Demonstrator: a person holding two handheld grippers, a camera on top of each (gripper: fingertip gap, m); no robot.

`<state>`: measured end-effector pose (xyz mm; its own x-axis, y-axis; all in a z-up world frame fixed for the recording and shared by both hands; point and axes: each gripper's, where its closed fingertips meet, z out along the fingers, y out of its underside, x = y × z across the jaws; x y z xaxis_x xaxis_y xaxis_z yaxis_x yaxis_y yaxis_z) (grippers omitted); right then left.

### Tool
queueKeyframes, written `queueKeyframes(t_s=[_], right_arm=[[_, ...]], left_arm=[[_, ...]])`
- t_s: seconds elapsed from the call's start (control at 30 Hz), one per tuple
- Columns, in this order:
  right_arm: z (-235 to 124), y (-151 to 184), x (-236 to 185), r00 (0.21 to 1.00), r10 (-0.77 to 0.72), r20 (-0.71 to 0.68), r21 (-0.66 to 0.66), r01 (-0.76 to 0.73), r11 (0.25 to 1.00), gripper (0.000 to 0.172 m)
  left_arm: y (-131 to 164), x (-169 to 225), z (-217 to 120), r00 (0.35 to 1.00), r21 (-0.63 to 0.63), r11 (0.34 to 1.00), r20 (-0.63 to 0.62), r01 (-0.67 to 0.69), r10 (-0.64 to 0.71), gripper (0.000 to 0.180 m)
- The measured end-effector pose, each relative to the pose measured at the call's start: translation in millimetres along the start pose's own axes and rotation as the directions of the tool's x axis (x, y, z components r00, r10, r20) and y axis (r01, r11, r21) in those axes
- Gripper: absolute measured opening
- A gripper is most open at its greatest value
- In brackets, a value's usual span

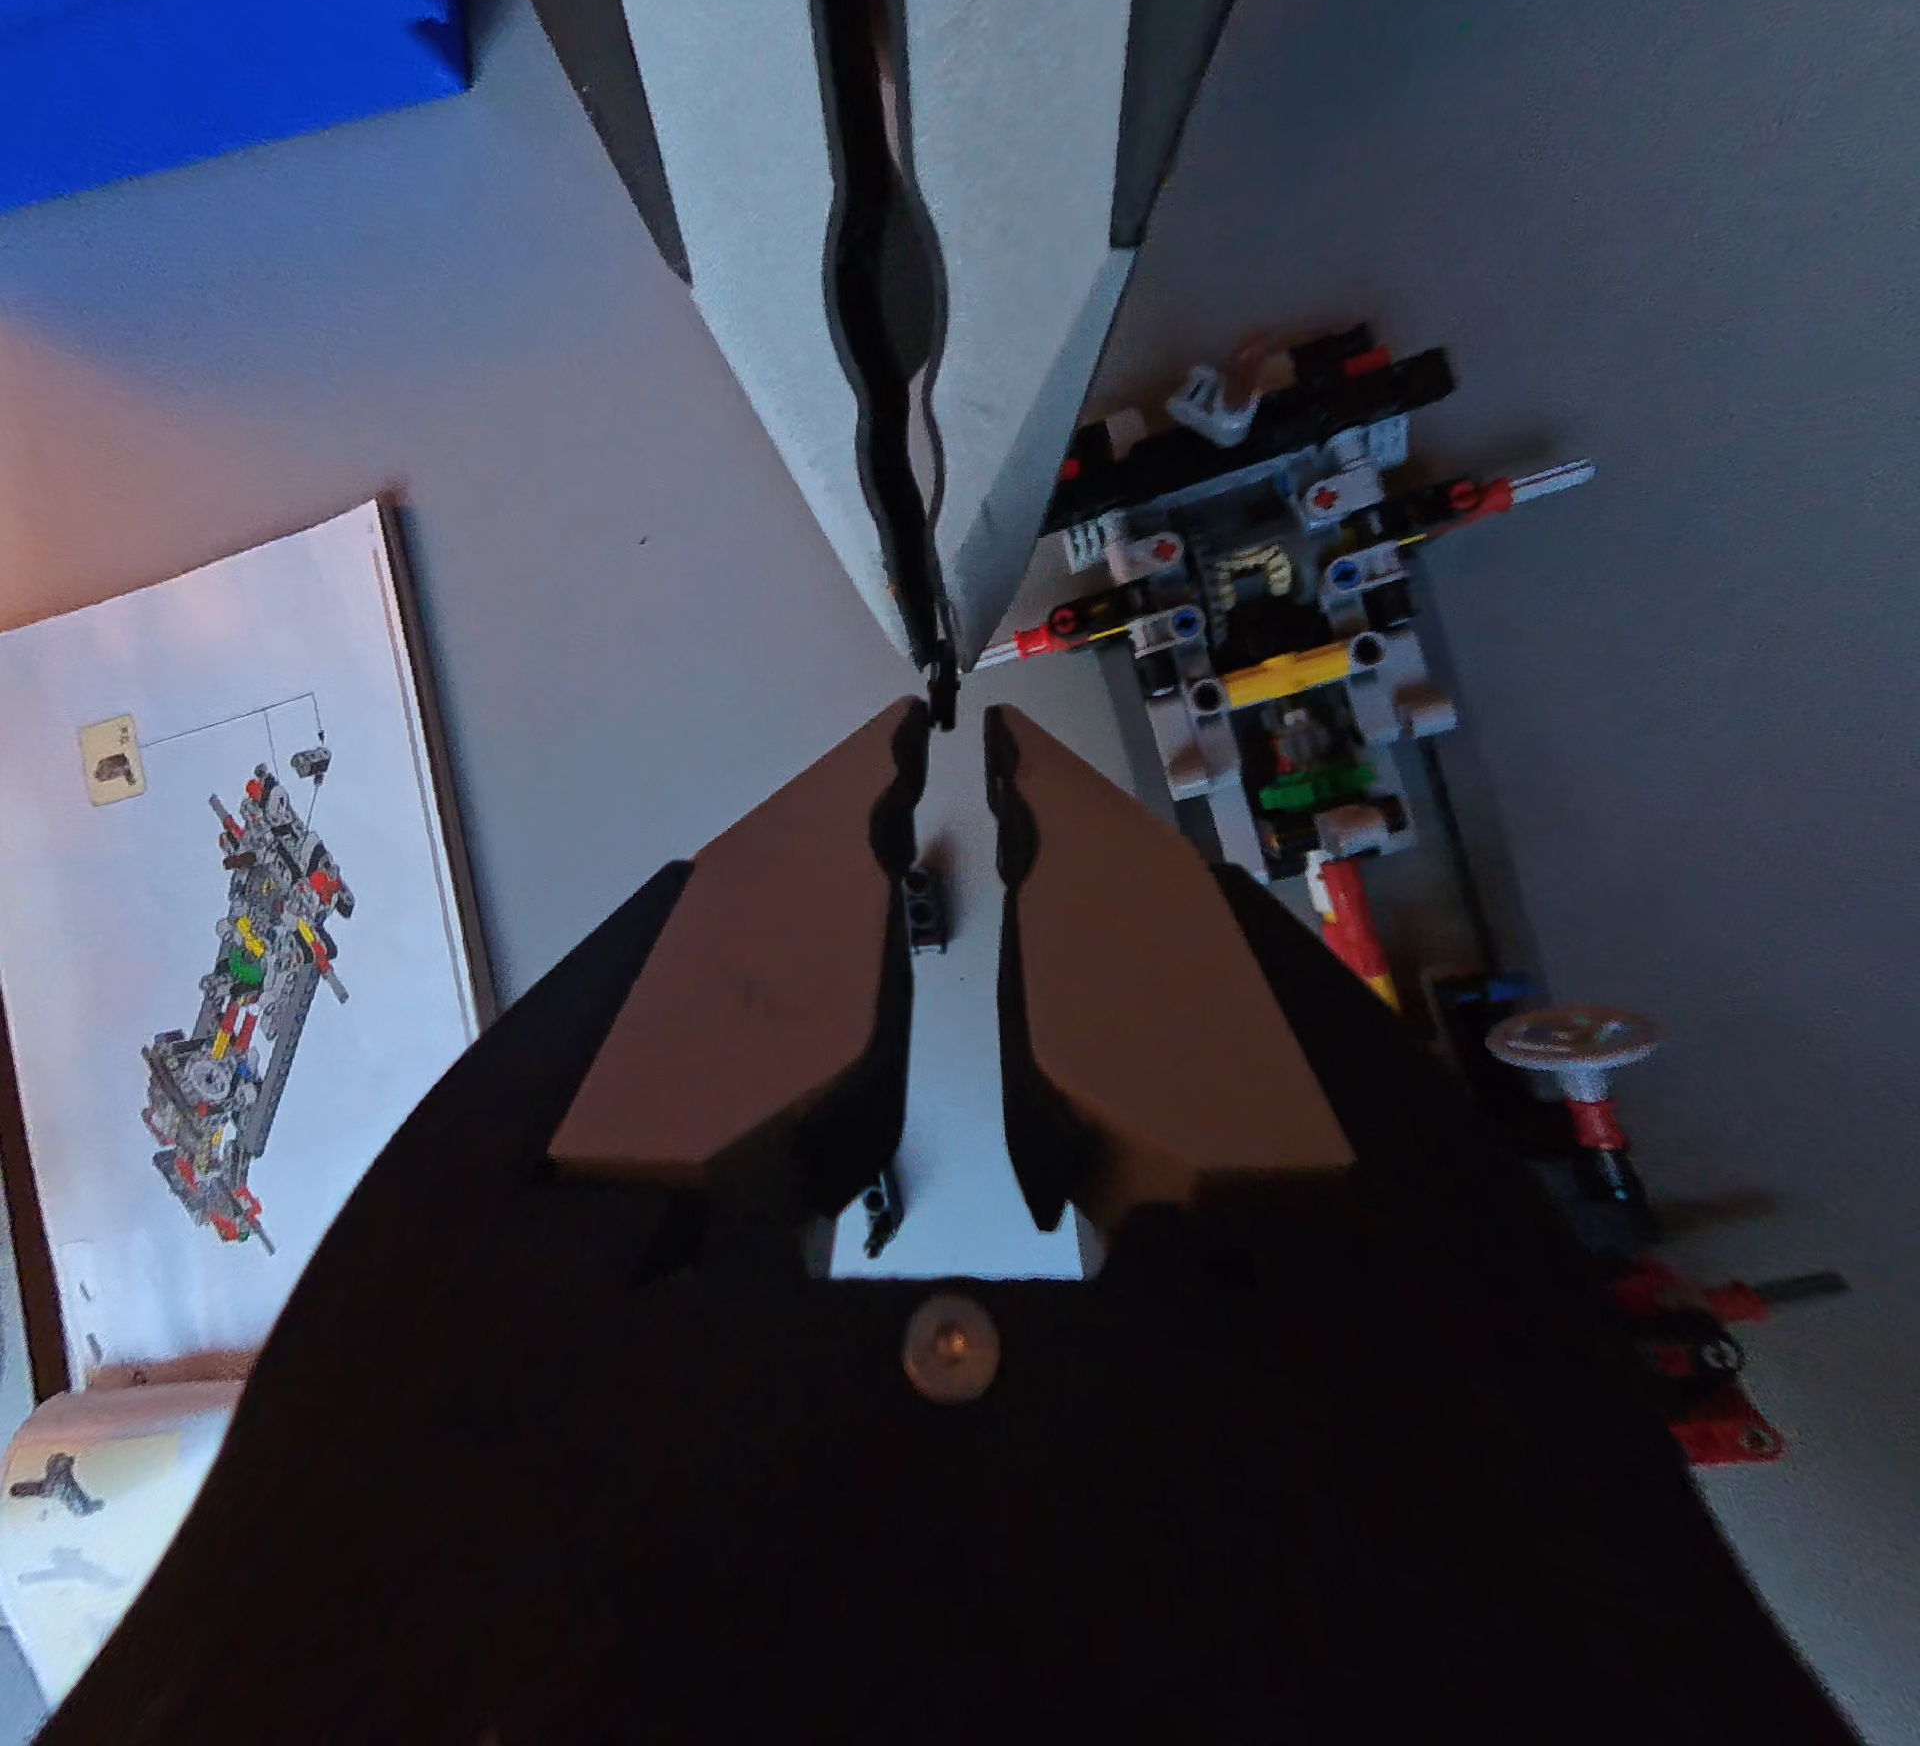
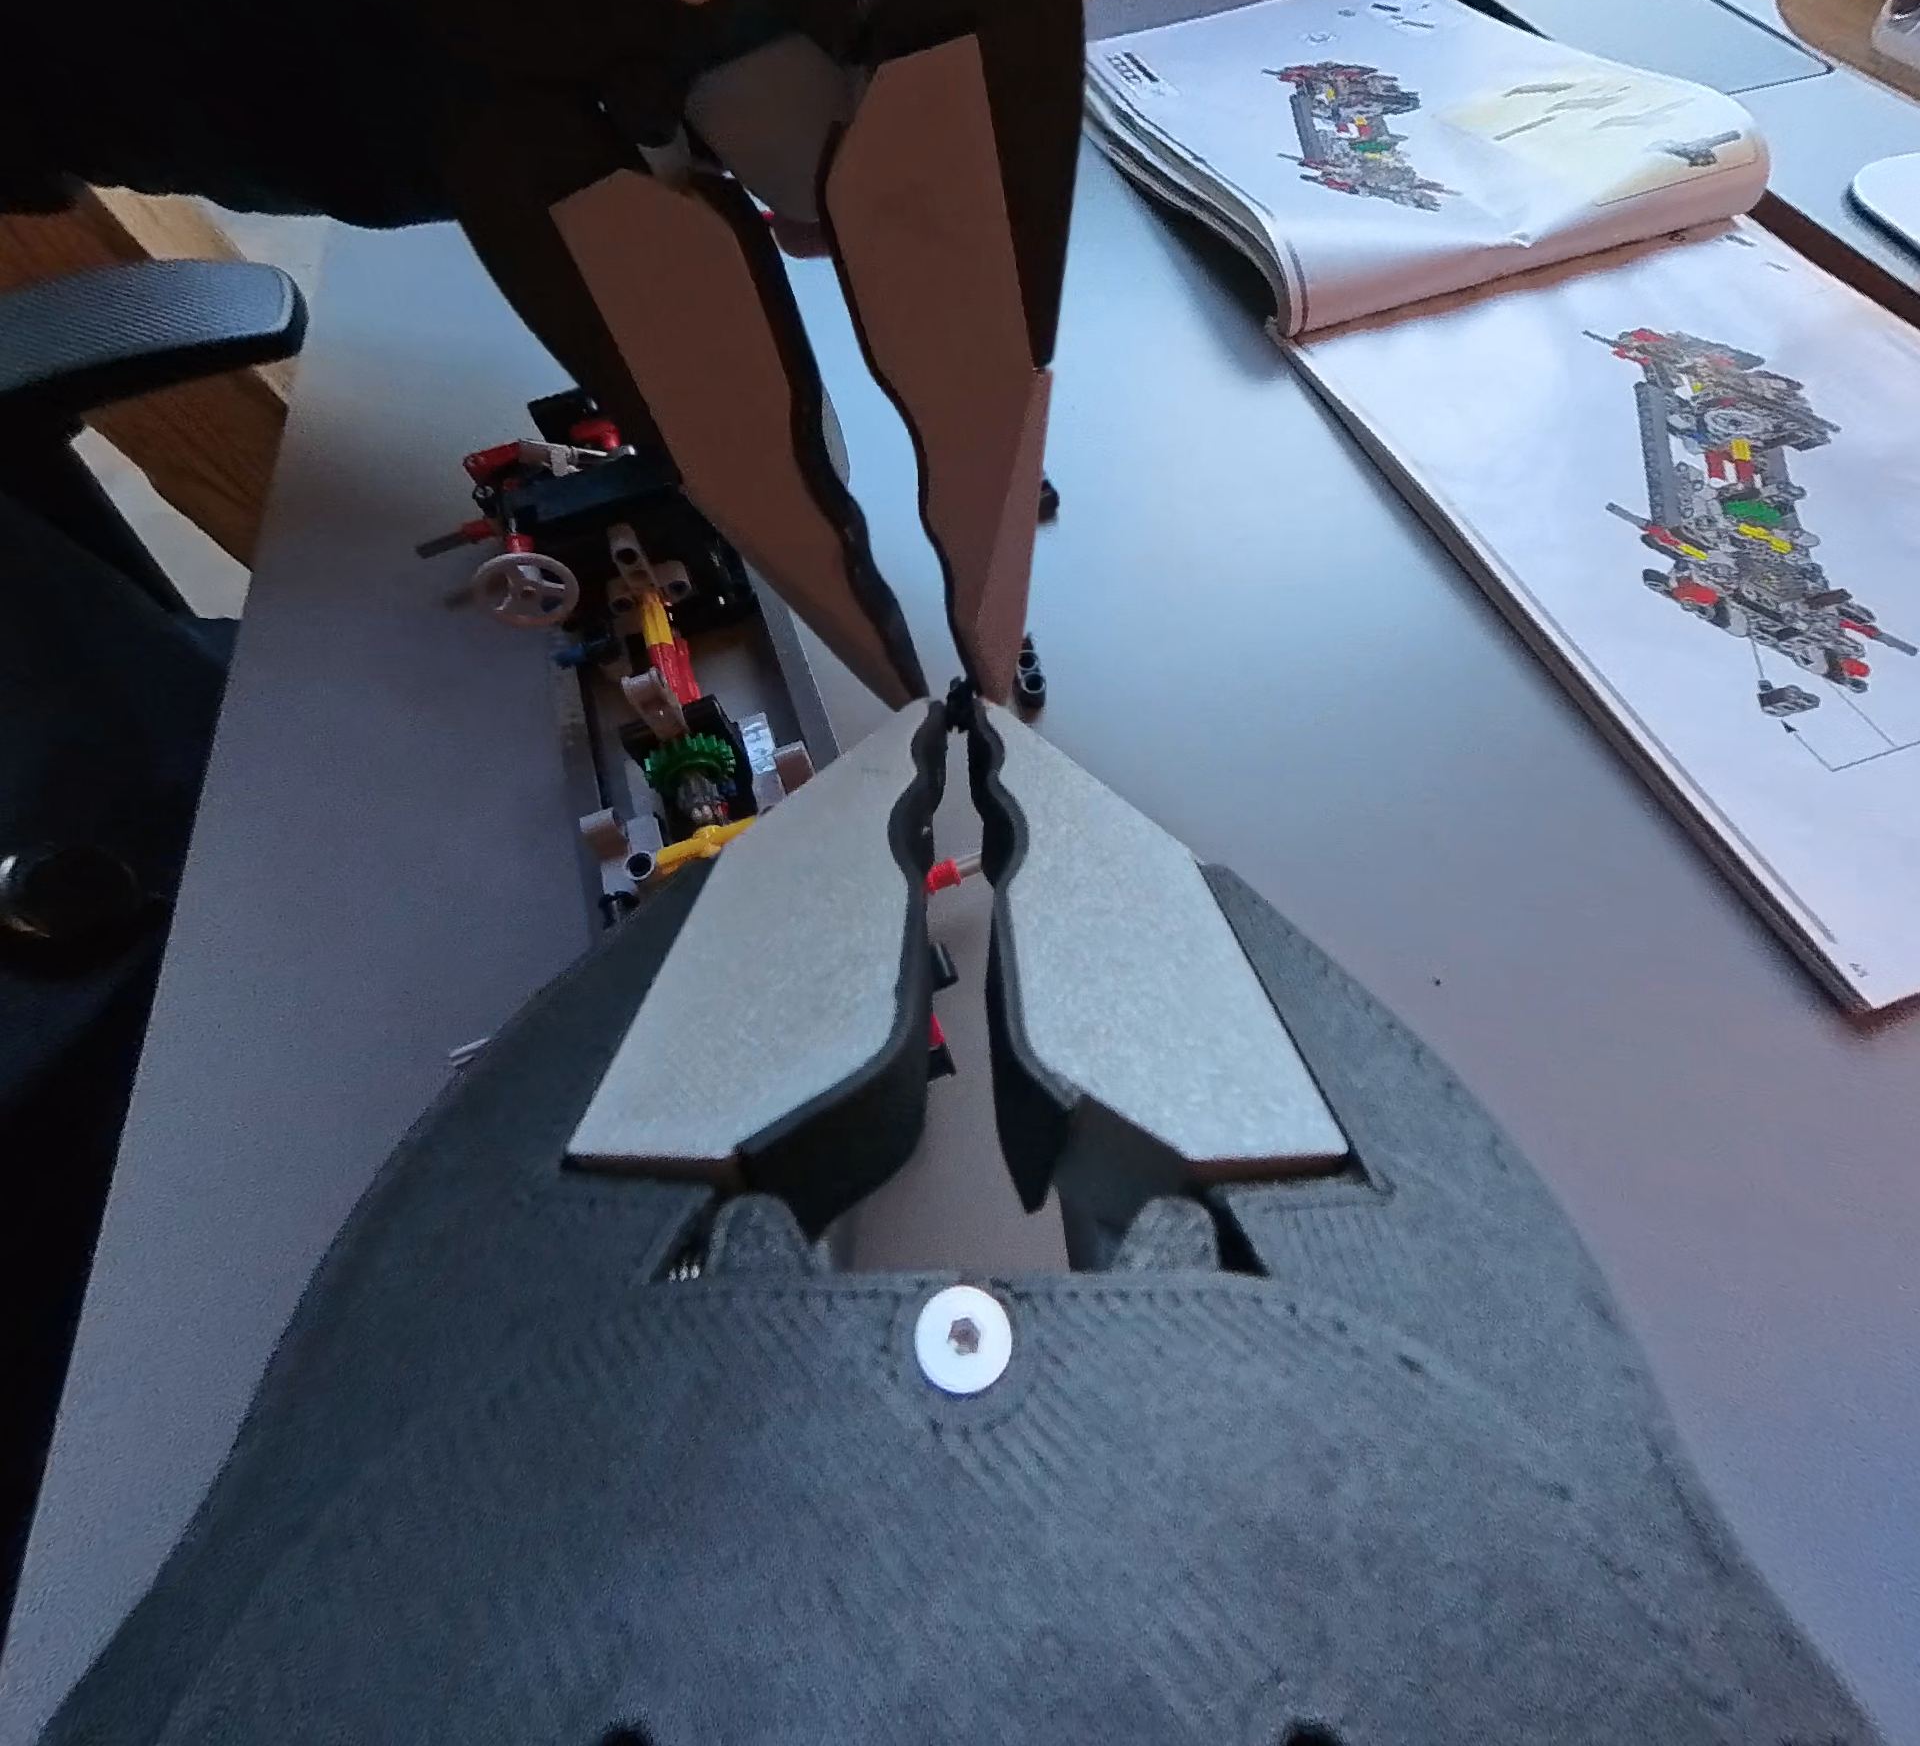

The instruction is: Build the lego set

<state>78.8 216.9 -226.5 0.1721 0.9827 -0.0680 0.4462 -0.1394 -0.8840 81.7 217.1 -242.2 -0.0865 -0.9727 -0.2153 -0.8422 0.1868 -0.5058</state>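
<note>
My right gripper [image 2: 956, 709] pinches a small black pin [image 1: 943, 694]; left gripper [image 1: 956, 722] narrow, unclamped, alongside; chassis model [image 1: 1288, 616] half-built.

Bare table [image 2: 1299, 761] lies open between the brick chassis [image 2: 644, 657] and the open booklet [image 2: 1714, 553].

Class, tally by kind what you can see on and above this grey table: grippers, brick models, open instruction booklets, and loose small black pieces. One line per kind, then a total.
Grippers: 2 (left gripper, right gripper)
Brick model: 1 (chassis)
Open instruction booklet: 1
Loose small black pieces: 3 (one pinched in the right gripper; two on the table)
Total: 7
</note>
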Motion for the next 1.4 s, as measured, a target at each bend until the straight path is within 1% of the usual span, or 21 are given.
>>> queueKeyframes(t_s=[0.17, 0.27, 0.37, 0.5, 0.53, 0.6, 0.73, 0.83, 0.97, 1.0, 1.07, 1.27, 1.4], right_arm=[[0.5, 0.0, -3.6, 0.999, -0.033, 0.007, -0.005, 0.033, 0.999, 0.001], [-1.1, -1.5, -6.5, 0.997, -0.083, 0.001, -0.001, 0.083, 0.997, 0.001], [-3.8, -6.4, -10.1, 0.989, -0.148, -0.012, 0.021, 0.148, 0.989, 0.001], [-5.8, -11.3, -12.0, 0.976, -0.214, -0.041, 0.041, 0.216, 0.976, 0.001], [-6.6, -13.1, -10.8, 0.974, -0.22, -0.057, 0.052, 0.223, 0.973, 0.002], [-10.2, -18.6, -7.2, 0.977, -0.197, -0.076, 0.091, 0.203, 0.975, 0.001], [-17.8, -30.8, -3.5, 0.997, -0.073, -0.032, 0.194, 0.078, 0.978, 0.001], [-20.3, -35.8, -1.4, 1.0, -0.011, -0.001, 0.236, 0.011, 0.972, 0.001], [-24.4, -42.8, -1.9, 0.998, 0.038, 0.04, 0.288, -0.048, 0.956, 0.001], [-25.1, -44.0, -2.5, 0.997, 0.05, 0.055, 0.297, -0.064, 0.953, 0.001], [-24.7, -44.3, -2.1, 0.995, 0.069, 0.07, 0.302, -0.087, 0.949, 0.001], [-24.1, -47.5, -0.1, 0.994, 0.088, 0.06, 0.325, -0.102, 0.94, 0.001], [-25.1, -51.1, 1.0, 0.986, 0.136, 0.094, 0.352, -0.161, 0.922, 0.001]], left_arm=[[-0.3, 2.9, -0.1, 0.999, 0.008, 0.999, -0.024, 0.039, -0.039, 0.006], [-2.6, 4.3, -2.1, 0.998, 0.041, 0.998, -0.035, 0.057, -0.056, 0.004], [-6.2, 6.7, -4.4, 0.994, 0.075, 0.993, -0.06, 0.093, -0.089, 0.006], [-9.7, 7.3, -7.8, 0.997, 0.109, 0.992, -0.042, 0.07, -0.066, 0.003], [-10.5, 6.2, -9.2, 0.998, 0.117, 0.991, -0.026, 0.06, -0.057, 0.003], [-14.0, -0.1, -13.4, 0.998, 0.146, 0.989, 0.052, 0.038, -0.046, 0.003], [-23.2, -10.2, -24.7, 0.966, 0.206, 0.978, 0.257, -0.021, -0.033, 0.003], [-25.3, -16.8, -31.0, 0.909, 0.175, 0.982, 0.417, -0.07, -0.009, 0.003], [-29.0, -22.1, -39.5, 0.793, 0.078, 0.984, 0.604, -0.157, 0.078, 0.002], [-30.1, -22.4, -40.9, 0.77, 0.059, 0.983, 0.63, -0.176, 0.1, 0.002], [-30.0, -22.6, -41.5, 0.749, 0.032, 0.981, 0.651, -0.19, 0.124, 0.002], [-28.8, -25.3, -42.1, 0.753, 0.064, 0.986, 0.654, -0.152, 0.074, 0.002], [-29.7, -28.1, -44.0, 0.729, 0.065, 0.987, 0.681, -0.147, 0.064, 0.002]])
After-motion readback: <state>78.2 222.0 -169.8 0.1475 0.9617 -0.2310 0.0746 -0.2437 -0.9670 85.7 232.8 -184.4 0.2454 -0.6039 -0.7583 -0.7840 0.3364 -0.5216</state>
